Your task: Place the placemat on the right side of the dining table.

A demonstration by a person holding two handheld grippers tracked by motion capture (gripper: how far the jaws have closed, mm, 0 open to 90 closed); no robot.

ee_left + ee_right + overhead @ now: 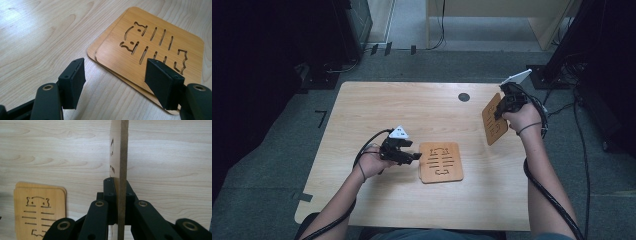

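Two bamboo coasters with fish-bone cut-outs lie stacked (pixel 441 162) near the middle of the wooden table (pixel 377 105); the top coaster (pixel 152 45) sits slightly askew on the lower one (pixel 93 48). My left gripper (pixel 412 156) is at the stack's left edge, open, jaws wide with one pad (pixel 160 82) over the coaster's corner (pixel 116 83). My right gripper (pixel 498 111) is raised at the far right, shut on a third coaster (pixel 494 120), which it holds on edge (pixel 123 157). That stack (pixel 40 211) lies at lower left in the right gripper view.
A dark round grommet hole (pixel 464 97) sits near the table's far edge. Cables (pixel 552 200) trail from both grippers along the person's forearms. Dark equipment and floor cables surround the table.
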